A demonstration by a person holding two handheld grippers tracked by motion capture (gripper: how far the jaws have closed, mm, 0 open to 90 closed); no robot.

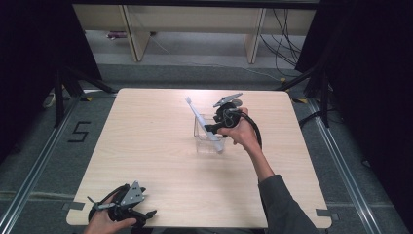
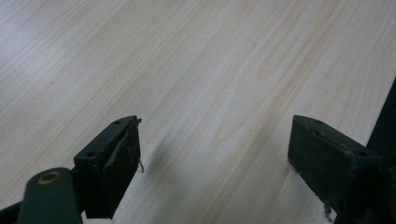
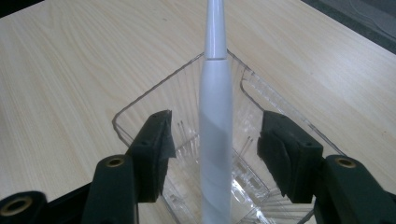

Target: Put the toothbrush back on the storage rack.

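Toothbrush [image 3: 215,116], white, electric type by the look of its thick handle and slim neck, stands leaning in a clear plastic box [image 3: 140,105] near the middle of the counter [image 1: 146,146]. Its lower end sits inside the box toward the person's side; the neck and head [image 1: 188,100] slant up and out over the far-left rim. Nothing else is visible in the box. Right tool [image 3: 215,140] is released: the two black pads stand on either side of the handle with daylight showing on both sides, neither pressing it. Judged step: the placing of the toothbrush into the box is at its letting-go stage, the brush carried by the box wall and floor alone. Next move, as I read it, calls for drawing the right tool straight back and up along the handle's line, keeping both pads clear, since a sideways brush could tip the leaning handle or skid the light box. Left tool [image 2: 215,154] rests low at the near-left corner of the counter, well apart from the box, jaws spread wide over bare wood, holding nothing. Beyond the counter: grey floor, pale furniture legs, loose cables.
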